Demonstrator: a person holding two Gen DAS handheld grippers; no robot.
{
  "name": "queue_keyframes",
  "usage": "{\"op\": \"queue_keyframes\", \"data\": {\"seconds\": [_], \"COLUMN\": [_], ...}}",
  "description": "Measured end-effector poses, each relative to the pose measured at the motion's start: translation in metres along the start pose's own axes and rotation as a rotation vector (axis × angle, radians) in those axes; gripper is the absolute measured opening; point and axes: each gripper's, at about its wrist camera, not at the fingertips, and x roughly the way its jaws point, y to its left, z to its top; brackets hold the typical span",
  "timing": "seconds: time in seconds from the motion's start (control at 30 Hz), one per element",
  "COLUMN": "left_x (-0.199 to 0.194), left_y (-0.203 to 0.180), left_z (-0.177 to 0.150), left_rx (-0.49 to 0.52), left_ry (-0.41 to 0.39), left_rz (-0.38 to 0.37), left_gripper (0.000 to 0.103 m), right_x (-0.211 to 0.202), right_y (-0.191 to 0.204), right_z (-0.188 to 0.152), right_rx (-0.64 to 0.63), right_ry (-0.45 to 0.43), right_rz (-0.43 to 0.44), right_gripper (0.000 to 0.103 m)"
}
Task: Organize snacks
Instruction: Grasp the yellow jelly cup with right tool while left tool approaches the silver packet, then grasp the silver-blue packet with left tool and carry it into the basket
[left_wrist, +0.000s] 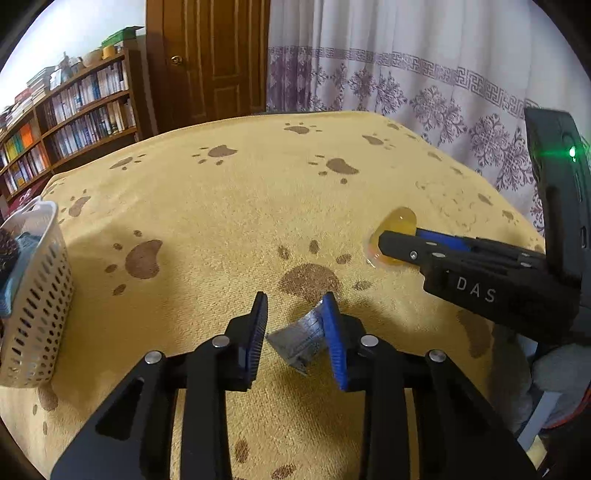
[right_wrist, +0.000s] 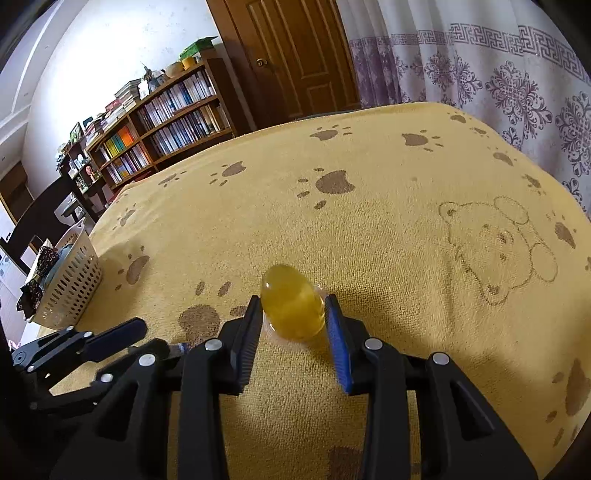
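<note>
You're mid-pickup on both sides. Your right gripper (right_wrist: 291, 314) has the yellow jelly cup (right_wrist: 291, 308) between its fingers, pads at its sides; whether it's clamped, I can't tell. Your left gripper (left_wrist: 295, 325) straddles a silver snack packet (left_wrist: 299, 341) lying on the paw-print towel (left_wrist: 221, 206); fingers spread, only the right pad touches it. Next, I'd say: squeeze both, lift, carry to the white basket (left_wrist: 33, 295) at the table's left edge. The left view shows the packet clearly; the right view barely shows it, but reveals the jelly's whole dome.
</note>
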Motion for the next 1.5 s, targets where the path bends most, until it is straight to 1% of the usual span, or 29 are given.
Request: {"op": "queue_keyframes", "data": {"seconds": [0.07, 0.1, 0.13, 0.2, 0.33, 0.4, 0.47, 0.5, 0.53, 0.6, 0.77, 0.87, 0.9, 1.03, 1.1, 1.13, 1.17, 1.2, 1.23, 1.27, 1.3, 1.43, 1.47, 1.5], "left_x": [0.0, 0.0, 0.001, 0.004, 0.015, 0.017, 0.016, 0.016, 0.014, 0.01, -0.005, -0.017, -0.02, -0.033, -0.034, -0.032, -0.03, -0.027, -0.025, -0.021, -0.018, 0.002, 0.009, 0.011], "left_y": [0.003, 0.003, 0.004, 0.002, -0.005, -0.01, -0.012, -0.012, -0.012, -0.01, -0.006, 0.0, 0.003, 0.014, 0.018, 0.018, 0.017, 0.016, 0.015, 0.012, 0.01, 0.005, 0.004, 0.004], "left_z": [0.0, 0.0, -0.001, -0.002, -0.008, -0.009, -0.009, -0.01, -0.01, -0.009, -0.004, -0.001, 0.001, 0.005, 0.006, 0.005, 0.005, 0.004, 0.003, 0.001, -0.001, -0.01, -0.013, -0.015], "left_rx": [-0.023, -0.031, -0.037, -0.033, -0.009, 0.021, 0.034, 0.034, 0.031, 0.024, 0.014, -0.006, -0.013, -0.038, -0.046, -0.048, -0.044, -0.04, -0.036, -0.028, -0.018, 0.014, 0.023, 0.028], "left_ry": [0.006, 0.012, 0.017, 0.022, 0.059, 0.056, 0.052, 0.048, 0.042, 0.028, -0.017, -0.044, -0.053, -0.082, -0.082, -0.074, -0.065, -0.055, -0.049, -0.043, -0.035, 0.022, 0.047, 0.049], "left_rz": [-0.009, -0.014, -0.017, -0.012, -0.005, 0.02, 0.024, 0.023, 0.024, 0.019, 0.027, 0.027, 0.03, 0.039, 0.037, 0.032, 0.026, 0.024, 0.029, 0.04, 0.045, 0.05, 0.051, 0.055], "left_gripper": [0.033, 0.038, 0.041, 0.052, 0.053, 0.053, 0.049, 0.041, 0.041, 0.035, 0.026, 0.01, 0.008, 0.008, 0.008, 0.01, 0.015, 0.031, 0.041, 0.053, 0.056, 0.056, 0.053, 0.051], "right_x": [0.0, 0.0, 0.001, 0.0, 0.0, 0.0, 0.0, 0.0, 0.0, 0.0, 0.0, 0.0, 0.001, 0.001, 0.0, 0.001, 0.0, 0.0, 0.001, 0.0, 0.0, 0.001, 0.001, 0.001], "right_y": [0.0, 0.001, 0.001, 0.0, 0.0, 0.0, 0.0, 0.0, 0.0, 0.0, 0.0, 0.0, 0.001, 0.001, 0.0, 0.001, 0.0, 0.0, 0.001, 0.0, 0.0, 0.001, 0.0, 0.0], "right_z": [0.0, 0.0, 0.0, 0.0, 0.0, 0.0, 0.0, 0.0, 0.0, 0.0, 0.0, 0.0, 0.0, 0.0, 0.0, 0.0, 0.0, 0.0, 0.0, 0.0, 0.0, 0.0, 0.0, 0.0], "right_rx": [-0.001, -0.001, -0.001, -0.001, -0.001, -0.002, -0.002, -0.002, -0.002, -0.001, -0.002, -0.002, -0.002, -0.003, -0.002, -0.002, -0.002, -0.003, -0.003, -0.002, -0.002, -0.002, -0.002, -0.002], "right_ry": [0.001, 0.001, 0.001, 0.001, 0.0, 0.0, 0.0, 0.0, 0.0, 0.0, 0.0, 0.0, 0.0, 0.0, -0.001, -0.001, -0.001, -0.001, -0.001, -0.001, -0.001, -0.001, -0.001, -0.002], "right_rz": [-0.002, -0.002, -0.002, -0.002, -0.002, -0.002, -0.002, -0.002, -0.002, -0.001, -0.002, -0.002, -0.002, -0.003, -0.003, -0.003, -0.003, -0.003, -0.003, -0.002, -0.002, -0.001, -0.002, -0.002], "right_gripper": [0.035, 0.035, 0.035, 0.036, 0.036, 0.036, 0.036, 0.036, 0.036, 0.036, 0.036, 0.036, 0.036, 0.036, 0.036, 0.036, 0.036, 0.036, 0.036, 0.036, 0.036, 0.036, 0.036, 0.036]}}
